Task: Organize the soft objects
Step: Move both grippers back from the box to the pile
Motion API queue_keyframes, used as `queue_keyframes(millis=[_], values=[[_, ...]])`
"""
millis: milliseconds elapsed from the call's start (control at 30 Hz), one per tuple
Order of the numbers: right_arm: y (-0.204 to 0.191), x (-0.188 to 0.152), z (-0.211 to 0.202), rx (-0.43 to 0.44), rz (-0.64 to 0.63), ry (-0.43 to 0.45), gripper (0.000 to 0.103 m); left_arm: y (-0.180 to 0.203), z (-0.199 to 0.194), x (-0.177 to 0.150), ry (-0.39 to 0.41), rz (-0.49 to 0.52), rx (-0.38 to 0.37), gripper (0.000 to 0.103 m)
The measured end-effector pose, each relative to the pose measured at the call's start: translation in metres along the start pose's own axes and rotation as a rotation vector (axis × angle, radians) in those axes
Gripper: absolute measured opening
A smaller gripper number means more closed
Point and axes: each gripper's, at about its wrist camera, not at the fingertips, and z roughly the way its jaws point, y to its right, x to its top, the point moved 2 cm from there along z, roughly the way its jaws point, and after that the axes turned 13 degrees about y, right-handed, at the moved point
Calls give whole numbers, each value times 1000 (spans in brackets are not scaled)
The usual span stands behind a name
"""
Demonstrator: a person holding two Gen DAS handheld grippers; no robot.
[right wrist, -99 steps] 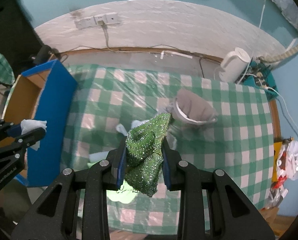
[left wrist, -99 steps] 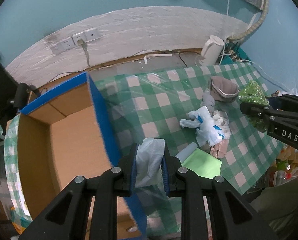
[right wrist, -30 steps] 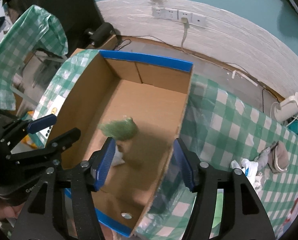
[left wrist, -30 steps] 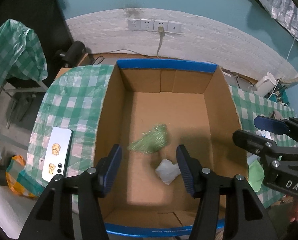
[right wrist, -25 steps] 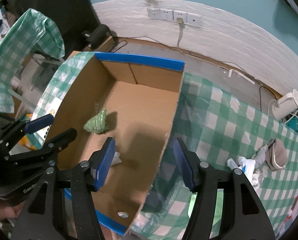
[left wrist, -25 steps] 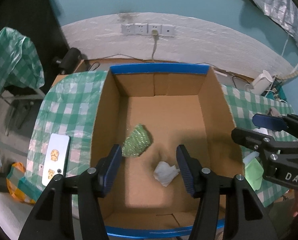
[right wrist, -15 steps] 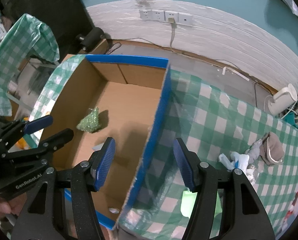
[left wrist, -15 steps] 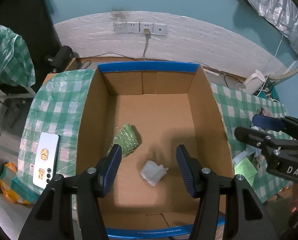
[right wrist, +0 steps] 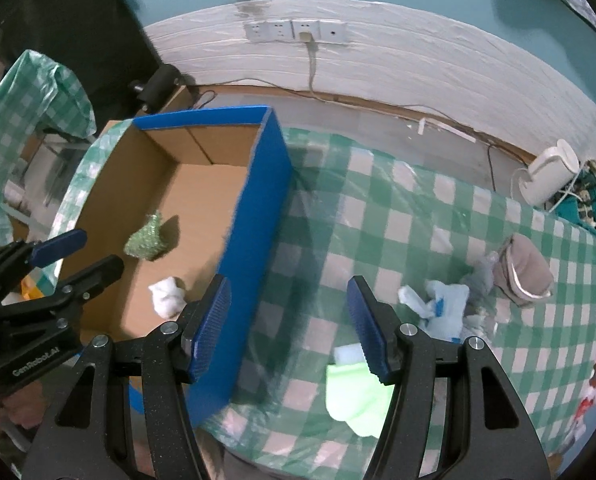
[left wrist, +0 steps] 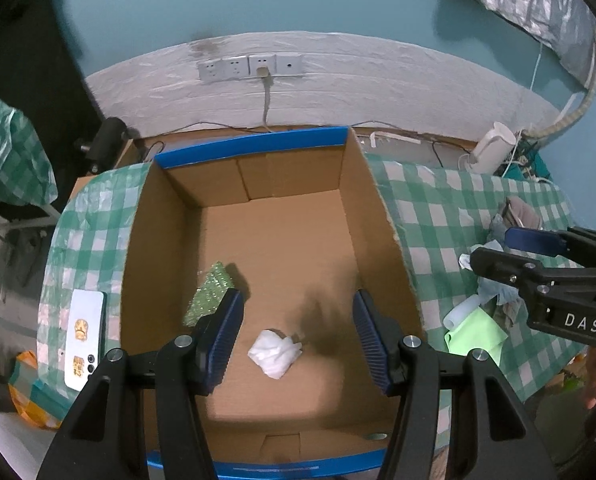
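Phone (left wrist: pixel 84 334): lying flat on the checked cloth at the counter's left edge, just beside the box wall; not part of the sort.
Cardboard box (left wrist: pixel 367 208): standing open on the left half of the counter, its blue-taped rim facing up.
Green mesh scrubber (left wrist: pixel 210 294): resting on the box floor against the left wall.
White crumpled cloth (left wrist: pixel 274 352): lying on the box floor near the front wall, apart from the scrubber.
Left gripper (left wrist: pixel 296 332): hovering above the box, fingers spread wide and carrying nothing.
Right gripper (right wrist: pixel 288 328): hanging over the box's right wall and the cloth beyond it, fingers spread wide and carrying nothing.
Remaining pile (right wrist: pixel 437 300): white-and-blue rags, a lime green cloth (right wrist: pixel 355 400) and a brown pouch (right wrist: pixel 527 270) sitting bunched toward the counter's right edge, touching or overlapping one another.
Risk: a pinch into the tangled pile is likely dragging a neighbouring rag along, which could drop off the right edge; a low pass back could clip the box's right wall and shift the box toward the phone.
Change from earlier: a few seconds ago each gripper was clamping an item, white cloth on the left and green scrubber on the right, beside the box; both items are now lying inside, and the right gripper is swinging back toward the pile.
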Motion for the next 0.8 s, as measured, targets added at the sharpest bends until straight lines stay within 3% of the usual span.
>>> queue_keyframes(millis=[800], values=[[89, -31, -25, -94, 134, 2, 62, 82, 13, -2, -76, 64, -100, 59]])
